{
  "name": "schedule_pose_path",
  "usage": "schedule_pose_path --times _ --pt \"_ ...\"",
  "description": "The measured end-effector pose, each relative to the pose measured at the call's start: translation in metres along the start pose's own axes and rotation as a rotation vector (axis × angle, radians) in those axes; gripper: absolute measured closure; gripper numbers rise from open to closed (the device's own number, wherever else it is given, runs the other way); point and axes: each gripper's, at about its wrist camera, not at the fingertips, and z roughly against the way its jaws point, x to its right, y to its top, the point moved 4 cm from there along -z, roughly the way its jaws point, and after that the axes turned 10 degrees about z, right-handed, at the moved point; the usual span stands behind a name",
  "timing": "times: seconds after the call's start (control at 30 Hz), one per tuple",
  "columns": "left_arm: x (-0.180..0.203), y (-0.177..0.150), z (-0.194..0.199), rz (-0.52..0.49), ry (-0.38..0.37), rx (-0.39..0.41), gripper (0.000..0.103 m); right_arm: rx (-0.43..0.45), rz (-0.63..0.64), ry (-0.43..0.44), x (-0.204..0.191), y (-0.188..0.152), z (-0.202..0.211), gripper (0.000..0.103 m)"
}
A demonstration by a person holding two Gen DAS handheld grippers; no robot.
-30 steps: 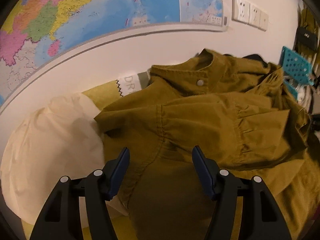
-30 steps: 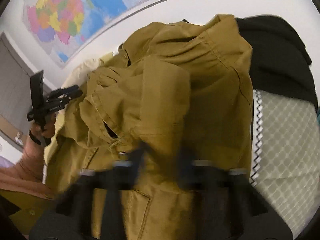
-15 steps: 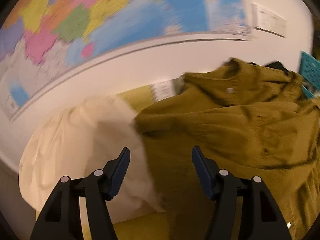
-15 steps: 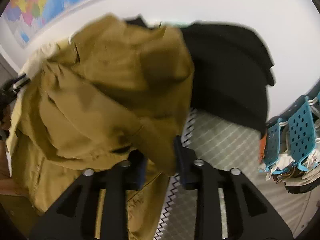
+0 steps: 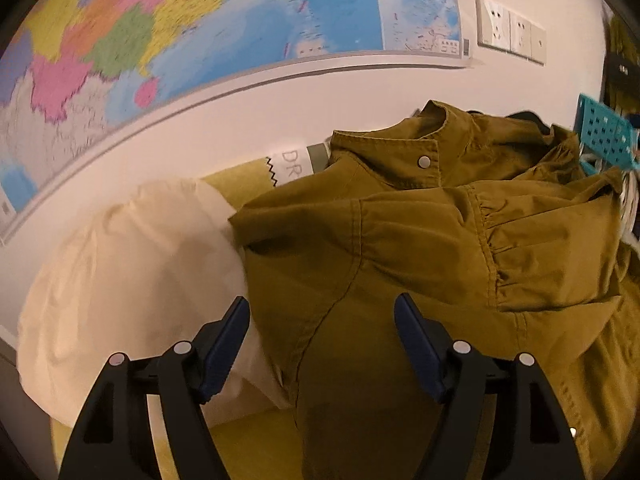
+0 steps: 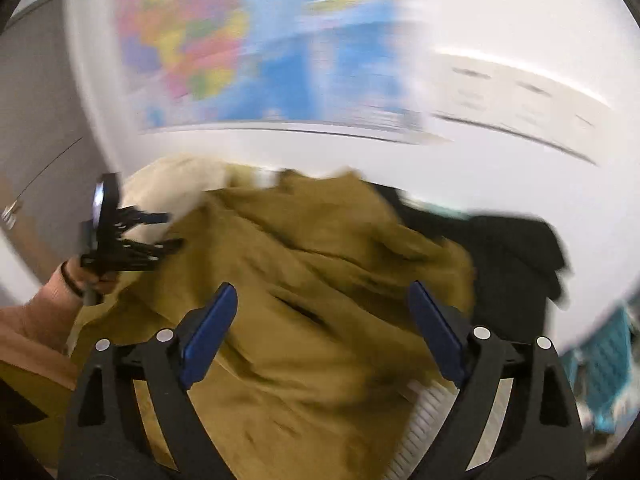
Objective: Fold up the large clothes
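Since the earlier frames the right tool (image 6: 322, 328) has let go of the olive jacket (image 6: 304, 320): a second ago its blue pads were pinched on a fold of the cloth low in the right wrist view, and now they stand far apart and are opening, with nothing pressed between them. The view from that tool has also swung upward, so the wall map (image 6: 224, 52) fills the upper half of the frame in heavy blur and the jacket lies lower down, beyond the fingers.

In the left wrist view the jacket (image 5: 440, 264) is spread across the centre and right of the frame, collar and snap button toward the upper middle, one sleeve folded across the body. A cream garment (image 5: 132, 280) lies at its left edge, touching it. A yellow-green surface (image 5: 256, 436) shows under both near the bottom of the frame. The left tool (image 5: 322, 344) hangs above the jacket's near edge, its jaws wide and opening, gripping nothing.

In the right wrist view a black garment (image 6: 516, 264) sits at the right of the jacket, and the left tool (image 6: 160, 236), held in a hand (image 6: 86, 280), appears at the left edge.
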Motion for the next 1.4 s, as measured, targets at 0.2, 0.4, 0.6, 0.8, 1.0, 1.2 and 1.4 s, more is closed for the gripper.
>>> schedule_pose_path --times 0.2,0.4,0.6,0.8,1.0,1.2,1.4 --pt "-0.010 -0.019 0.018 0.041 -0.045 0.007 0.026 -0.157 0.184 0.116 -0.065 0.037 -0.147 0.023" --pt "-0.019 -0.036 0.023 0.053 -0.092 -0.016 0.026 -0.253 0.224 0.191 -0.091 0.060 -0.240 0.051" --pt "-0.030 -0.038 0.021 0.077 -0.123 -0.016 0.026 -0.195 0.203 0.189 -0.095 0.106 -0.263 0.100" --pt "-0.029 -0.028 0.025 0.070 -0.137 0.021 0.026 -0.184 0.164 0.196 -0.105 0.127 -0.296 0.098" --pt "-0.016 -0.027 0.026 0.031 -0.131 0.030 0.026 -0.168 0.093 0.133 -0.086 0.109 -0.272 0.042" --pt "-0.002 -0.018 0.030 0.009 -0.185 0.073 0.026 0.018 0.046 0.098 -0.050 0.070 -0.135 0.041" --pt "0.018 -0.025 0.004 -0.037 -0.174 0.016 0.026 -0.159 -0.110 -0.059 0.008 -0.023 -0.120 0.045"
